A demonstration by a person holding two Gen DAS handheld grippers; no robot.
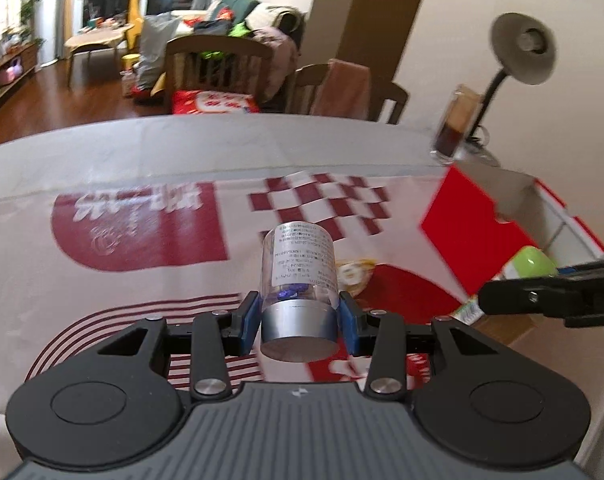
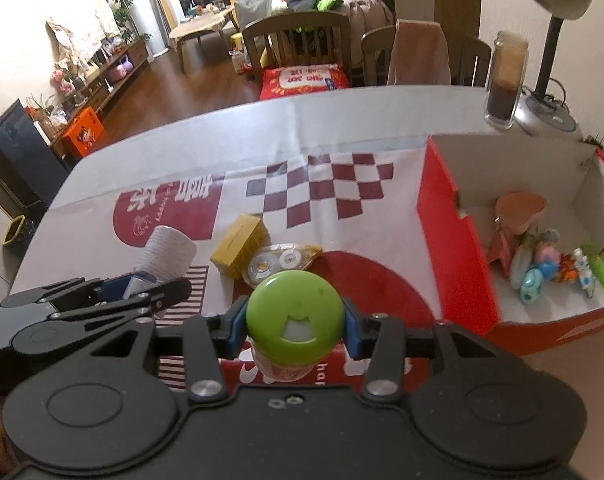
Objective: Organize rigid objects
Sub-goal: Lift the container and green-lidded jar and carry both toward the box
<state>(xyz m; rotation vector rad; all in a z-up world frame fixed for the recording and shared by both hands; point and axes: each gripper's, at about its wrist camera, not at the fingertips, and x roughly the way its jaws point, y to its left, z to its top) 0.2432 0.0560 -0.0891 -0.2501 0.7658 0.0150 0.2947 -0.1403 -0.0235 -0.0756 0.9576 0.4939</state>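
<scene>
My left gripper (image 1: 298, 318) is shut on a clear cylindrical jar with a silver cap (image 1: 300, 292), lifted above the tablecloth. My right gripper (image 2: 296, 322) is shut on a bottle with a green lid (image 2: 294, 312), also off the table. In the right wrist view the left gripper (image 2: 142, 290) shows at the left with the jar (image 2: 166, 258) in it. In the left wrist view the right gripper's finger (image 1: 541, 296) and the green-lidded bottle (image 1: 529, 266) appear at the right. A yellow box (image 2: 240, 244) and a clear tape dispenser (image 2: 280, 262) lie on the cloth.
A red cardboard box (image 2: 453, 240) stands at the right, open on top, with several small toys (image 2: 549, 264) inside. Behind it are a tall glass jar of dark liquid (image 2: 503, 84) and a desk lamp (image 2: 549, 52). Chairs (image 2: 298, 40) stand at the table's far edge.
</scene>
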